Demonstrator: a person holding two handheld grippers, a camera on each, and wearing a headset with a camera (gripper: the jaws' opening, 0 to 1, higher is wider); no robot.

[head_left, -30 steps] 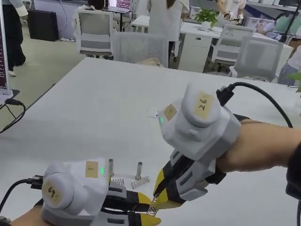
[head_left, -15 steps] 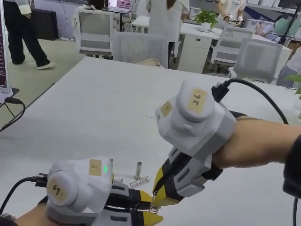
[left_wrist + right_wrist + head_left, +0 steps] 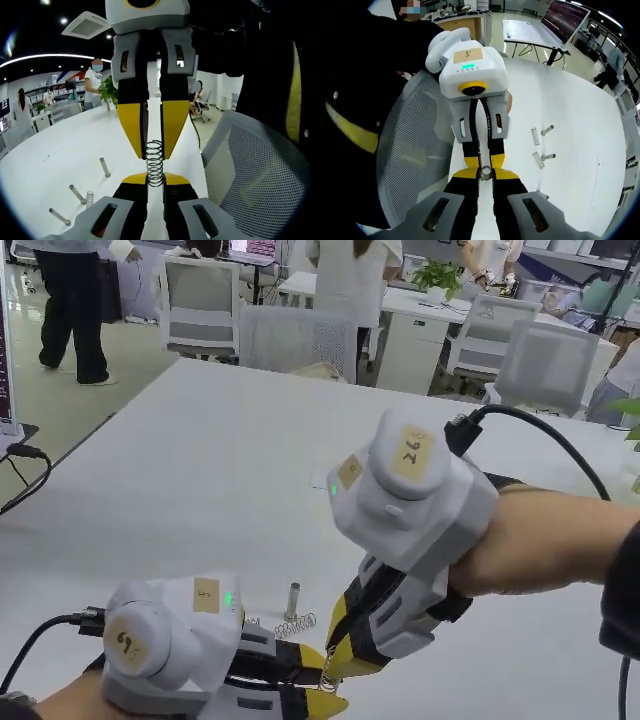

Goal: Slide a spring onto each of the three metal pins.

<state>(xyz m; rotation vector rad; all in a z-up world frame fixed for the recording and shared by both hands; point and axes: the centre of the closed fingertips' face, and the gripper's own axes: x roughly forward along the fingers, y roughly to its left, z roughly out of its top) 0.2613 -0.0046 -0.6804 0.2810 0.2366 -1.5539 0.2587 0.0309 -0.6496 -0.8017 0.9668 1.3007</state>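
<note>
The left gripper [image 3: 155,182] and the right gripper [image 3: 154,148] meet tip to tip, each clenched on one end of the same spring [image 3: 155,163], which bridges the short gap between their yellow jaws over the near edge of the table [image 3: 200,470]. A second ago the spring sat between the tips in the same way. Since then the left gripper's white body has drifted a little to the right and now covers a pin that stood beside it, while the right gripper has eased slightly to the left. In the head view one pin [image 3: 293,600] stands upright just beyond the tips, with a loose spring [image 3: 297,624] lying beside its foot. The left gripper view shows the held spring side-on and, further in from the table edge, three pins [image 3: 76,194] in a row with a spring beside the middle one. The right gripper view looks down the held spring end-on, so that it appears as a ring. It also shows two pins, each with a spring lying just beside it, and a mesh chair [image 3: 415,150] against the table edge. At the back, a person [image 3: 75,310] has walked in from the left.
</note>
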